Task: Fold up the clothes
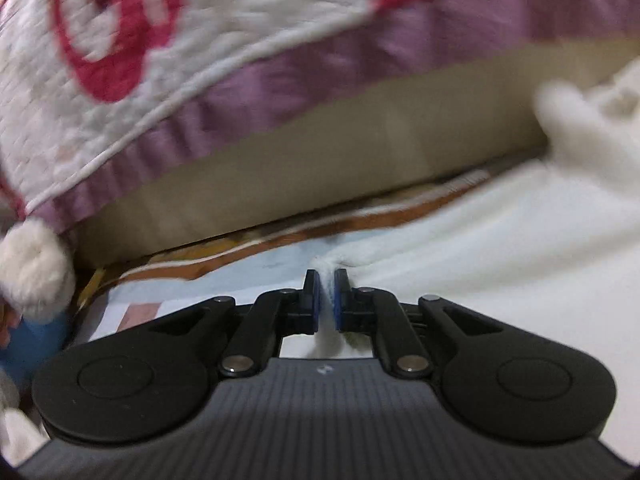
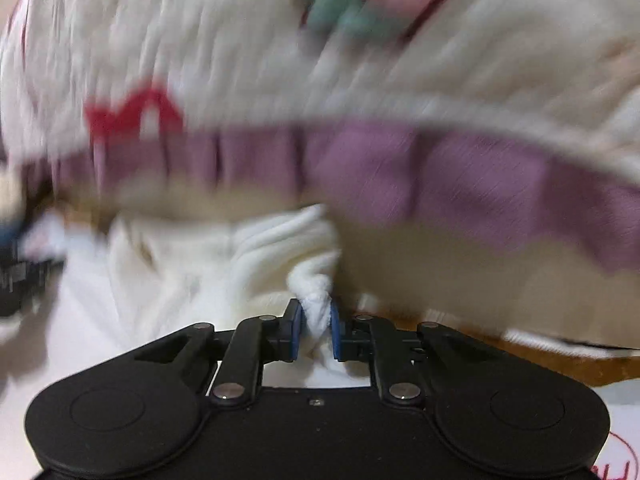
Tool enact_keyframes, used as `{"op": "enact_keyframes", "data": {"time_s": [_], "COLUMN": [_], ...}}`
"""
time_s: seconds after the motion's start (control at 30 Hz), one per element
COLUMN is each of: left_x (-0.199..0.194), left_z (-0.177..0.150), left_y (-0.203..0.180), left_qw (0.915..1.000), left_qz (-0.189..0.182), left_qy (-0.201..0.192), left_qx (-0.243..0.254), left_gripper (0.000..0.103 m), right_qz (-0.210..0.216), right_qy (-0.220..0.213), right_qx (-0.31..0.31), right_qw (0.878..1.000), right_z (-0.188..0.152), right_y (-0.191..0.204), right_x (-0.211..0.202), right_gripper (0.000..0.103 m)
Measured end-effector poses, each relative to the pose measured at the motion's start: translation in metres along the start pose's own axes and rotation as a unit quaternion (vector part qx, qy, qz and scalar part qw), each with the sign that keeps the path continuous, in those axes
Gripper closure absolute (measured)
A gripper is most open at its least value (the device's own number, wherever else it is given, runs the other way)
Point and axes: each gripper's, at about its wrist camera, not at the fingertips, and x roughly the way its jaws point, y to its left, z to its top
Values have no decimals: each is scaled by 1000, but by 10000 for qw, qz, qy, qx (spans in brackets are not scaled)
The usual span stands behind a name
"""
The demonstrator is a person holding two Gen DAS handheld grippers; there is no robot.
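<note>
**Both grippers clamped on white garment; views blurred**

Item under inspection: a white fleecy garment (image 1: 500, 248). In the left wrist view it fills the right half of the frame, lying spread over a pale blue printed sheet (image 1: 248, 276) with an orange-brown border. A thin pinch of its edge runs up the centre of the frame between the blue pads (image 1: 318, 300) of the left gripper (image 1: 327, 300), which is clenched tight on that fold, jaws nearly meeting.

In the right wrist view the same white garment (image 2: 260, 248) occupies the centre and lower left, bunched into ridges. A thicker twisted wad of it sits between the pads of the right gripper (image 2: 316, 326), which is grasping that wad; the jaws stand a little apart around the cloth.

Surroundings: a quilted white cover (image 1: 224, 20) with red figures and a purple frilled trim (image 1: 360, 56) crosses the upper part of both views, over a beige side panel (image 1: 320, 152). A cream pompom (image 1: 32, 268) hangs at the left edge of the left wrist view, with something blue below it, too blurred to identify. A dark object at the left edge of the right wrist view cannot be made out.
</note>
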Motion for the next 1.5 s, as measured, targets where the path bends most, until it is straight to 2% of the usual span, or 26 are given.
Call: {"op": "enact_keyframes", "data": {"time_s": [0.07,0.1,0.13,0.17,0.2,0.27,0.33,0.4,0.5,0.57,0.6,0.67,0.73,0.8,0.83,0.9,1.0,1.07,1.13,1.2,1.27,1.33,1.4,1.43,1.47,1.5], "left_x": [4,6,9,6,2,-18,-38,-53,-62,-67,-69,-74,-85,-95,-98,-101,-104,-100,-97,-95,-94,-94,-95,-95,-96,-96], "left_z": [1,0,0,0,2,4,5,4,-2,-13,-19,-30,-34,-35,-37,-42,-46,-48,-49,-50,-52,-52,-53,-53,-54,-55], "left_y": [3,0,-3,-1,2,16,24,25,5,-10,-17,-29,-37,-42,-44,-41,-32,-26,-24,-23,-23,-23,-22,-22,-21,-20], "left_qw": [9999,9999,9995,9992,9986,9961,9903,9836,9802,9790,9784,9788,9835,9873,9890,9887,9857,9826,9818,9815,9808,9811,9813,9812,9809,9806], "left_qz": [6,104,211,272,320,18,-390,-889,-1273,-1353,-1383,-1349,-1221,-1154,-1091,-1097,-1165,-1238,-1253,-1232,-1234,-1235,-1242,-1250,-1260,-1269], "left_qy": [59,134,217,297,376,454,531,622,902,1030,1090,1140,1020,949,917,915,975,1018,1022,1022,1019,1000,995,991,988,985], "left_qx": [-105,-23,68,-31,-179,-762,-1219,-1438,-1218,-1122,-1079,-1041,-861,-533,-383,-444,-730,-937,-999,-1054,-1118,-1108,-1083,-1089,-1107,-1126], "left_gripper": [95,92,84,74,71,54,43,42,42,42,42,42,41,40,39,38,36,33,30,27,27,27,27,27,27,27], "right_qz": [-150,-137,-68,-129,-191,-282,-356,-686,-1346,-1423,-1456,-1403,-1640,-2244,-2523,-2741,-3629,-4206,-4448,-4285,-3880,-3476,-3407,-3523,-3645,-3689], "right_qy": [-246,-119,162,77,-10,-289,-513,-366,169,415,509,627,456,527,455,291,336,372,143,-293,-579,-719,-1034,-1080,-1019,-881], "right_qx": [-105,-223,-155,98,352,914,1363,1397,1096,971,994,1664,1516,931,912,1438,1691,1944,2831,3444,3912,4444,4680,4535,4238,3896], "right_qw": [9995,9996,9997,9998,9992,9950,9887,9871,9847,9842,9830,9740,9737,9686,9623,9504,9157,8854,8496,8348,8325,8225,8088,8115,8229,8393], "right_z": [-2,-5,-6,-9,-12,-21,-37,-51,-74,-88,-94,-113,-123,-138,-147,-162,-184,-202,-218,-236,-254,-277,-292,-289,-284,-280], "right_y": [4,5,2,-5,-13,-34,-63,-86,-104,-112,-113,-119,-106,-93,-96,-123,-166,-190,-208,-212,-215,-218,-219,-219,-223,-225], "right_x": [-4,1,8,0,-8,-34,-70,-93,-116,-127,-128,-130,-137,-145,-151,-173,-213,-244,-282,-321,-336,-331,-319,-314,-305,-300], "right_gripper": [88,85,81,77,74,55,52,52,52,41,40,39,39,42,40,41,57,55,52,46,38,38,36,34,45,68]}}
